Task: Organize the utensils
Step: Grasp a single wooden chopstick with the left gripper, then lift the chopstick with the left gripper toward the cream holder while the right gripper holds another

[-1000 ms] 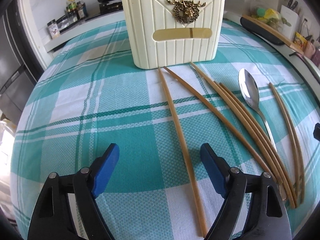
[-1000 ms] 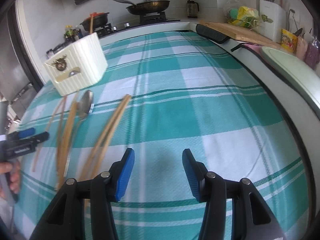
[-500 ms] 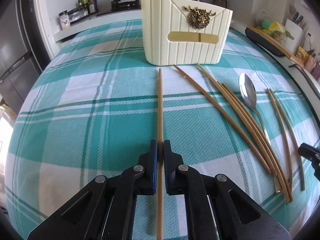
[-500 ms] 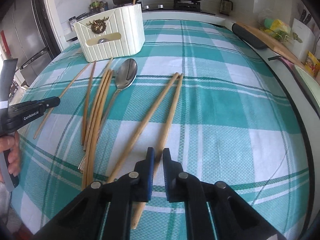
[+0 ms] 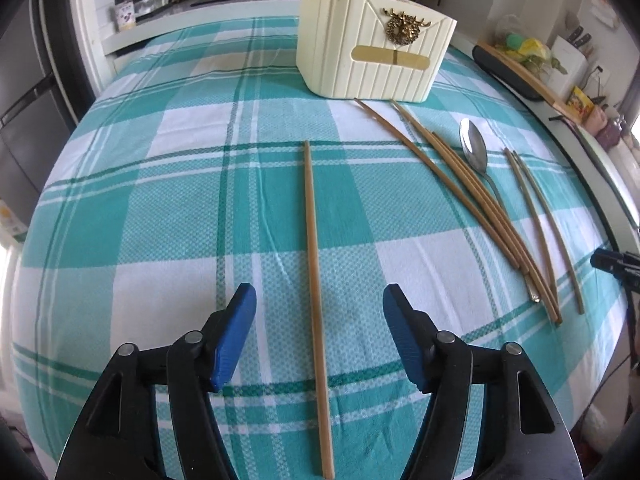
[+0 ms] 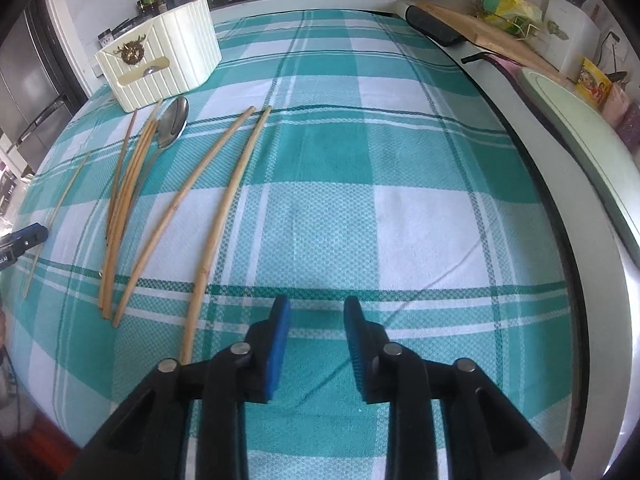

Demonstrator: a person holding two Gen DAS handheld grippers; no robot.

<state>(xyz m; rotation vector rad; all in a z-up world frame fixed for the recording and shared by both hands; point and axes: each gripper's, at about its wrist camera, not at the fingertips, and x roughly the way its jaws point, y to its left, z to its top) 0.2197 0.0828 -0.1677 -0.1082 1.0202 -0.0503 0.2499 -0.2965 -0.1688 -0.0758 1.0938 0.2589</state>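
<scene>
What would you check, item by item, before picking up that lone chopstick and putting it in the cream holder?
1. Left gripper jaws opening, pads clear of wood: ok.
2. Lone chopstick lies flat between them, apart from the others: ok.
3. Right gripper opening, nothing between its pads: ok.
4. Cream utensil holder upright on the checked tablecloth: ok.
5. Room left inside holder: cannot tell.
6. Spoon beside the chopstick bundle, out of the way: ok.
</scene>
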